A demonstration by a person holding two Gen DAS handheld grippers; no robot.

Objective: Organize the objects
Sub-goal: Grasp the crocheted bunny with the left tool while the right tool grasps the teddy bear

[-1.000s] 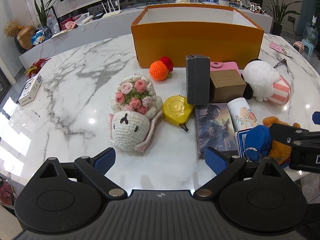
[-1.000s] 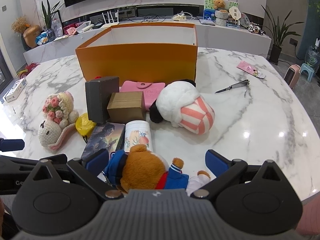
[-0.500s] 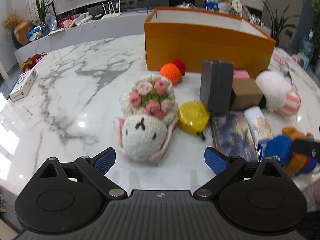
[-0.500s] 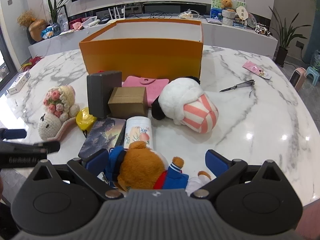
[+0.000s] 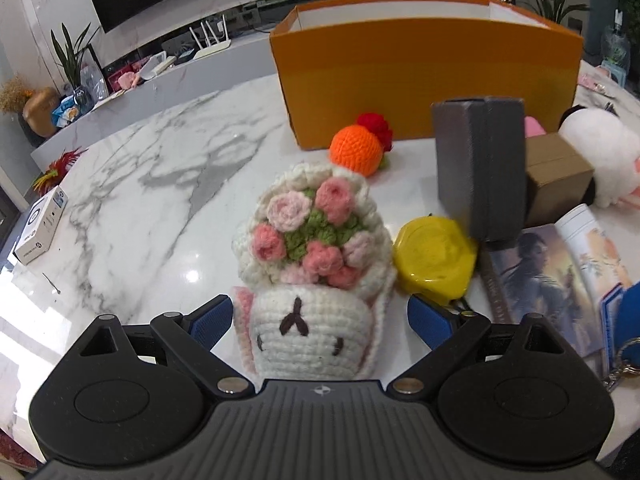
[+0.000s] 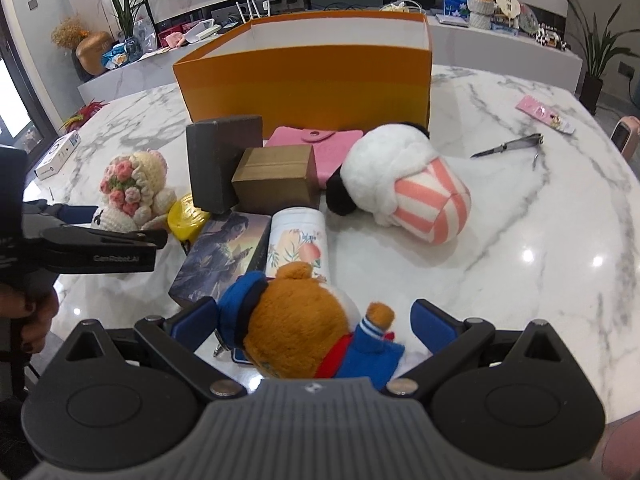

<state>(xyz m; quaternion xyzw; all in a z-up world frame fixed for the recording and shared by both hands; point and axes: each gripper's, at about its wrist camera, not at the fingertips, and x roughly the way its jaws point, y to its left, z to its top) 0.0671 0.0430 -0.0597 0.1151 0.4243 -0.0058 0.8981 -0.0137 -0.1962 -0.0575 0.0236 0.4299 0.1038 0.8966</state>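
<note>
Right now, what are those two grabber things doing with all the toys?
A person is tidying toys on a marble table, holding a grabber in each hand. The left gripper is open with the crocheted bunny between its fingers. The right gripper is open around the teddy bear in blue clothes. Neither toy is squeezed yet. The orange box waits behind the pile.

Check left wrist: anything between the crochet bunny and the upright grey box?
Yes, the yellow tape measure lies between the crochet bunny and the grey box.
</note>
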